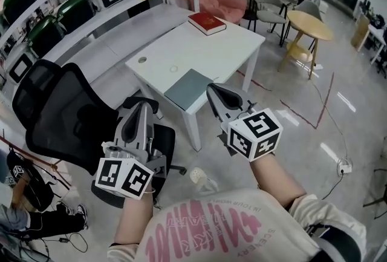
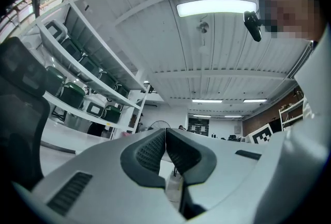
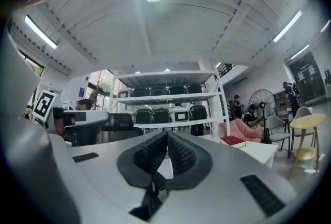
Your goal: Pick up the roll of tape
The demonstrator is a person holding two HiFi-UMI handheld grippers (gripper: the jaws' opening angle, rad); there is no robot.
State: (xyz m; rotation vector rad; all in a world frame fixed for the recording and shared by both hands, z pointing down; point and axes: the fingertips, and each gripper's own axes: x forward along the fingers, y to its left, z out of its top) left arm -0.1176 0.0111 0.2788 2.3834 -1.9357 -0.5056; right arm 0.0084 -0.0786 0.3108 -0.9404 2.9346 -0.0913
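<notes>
A small pale ring (image 1: 173, 68), possibly the roll of tape, lies flat on the white table (image 1: 217, 49); it is too small to tell for sure. Both grippers hover short of the table's near edge, over the floor. My left gripper (image 1: 144, 108) is shut, its pads meeting with nothing between them (image 2: 165, 134). My right gripper (image 1: 213, 91) is shut and empty too (image 3: 167, 136), its tip just off the table's near corner. The ring shows in neither gripper view.
On the table lie a red book (image 1: 207, 23) at the far end and a grey pad (image 1: 188, 89) at the near edge. A black office chair (image 1: 60, 115) stands left of my left gripper. White shelves (image 1: 91, 6) with green cases line the left. A round yellow table (image 1: 308, 23) stands at the back right.
</notes>
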